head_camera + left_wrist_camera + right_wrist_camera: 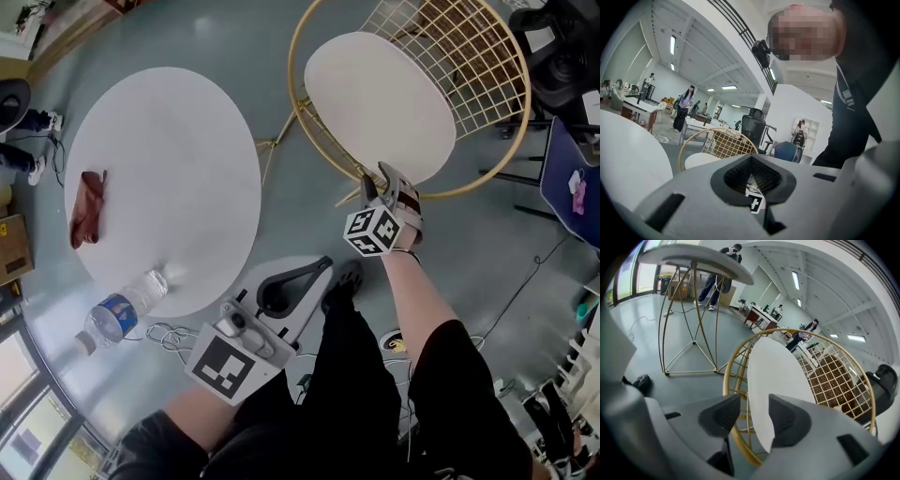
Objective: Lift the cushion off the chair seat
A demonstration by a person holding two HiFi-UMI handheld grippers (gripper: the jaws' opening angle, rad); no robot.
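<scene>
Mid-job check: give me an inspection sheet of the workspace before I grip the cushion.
Surface: round white table on grey floor, beside the chair.
Job's things: white cushion lies on the gold wire chair, not yet lifted.
Clutter: red cloth on the table; bottle lying by its near edge.
Grippers: right tool open at the cushion's near edge, pads not pressing; left tool shut, empty.
Cables: cable on the floor by the bottle; another at right.
Surroundings: box, office chair, people farther off.
</scene>
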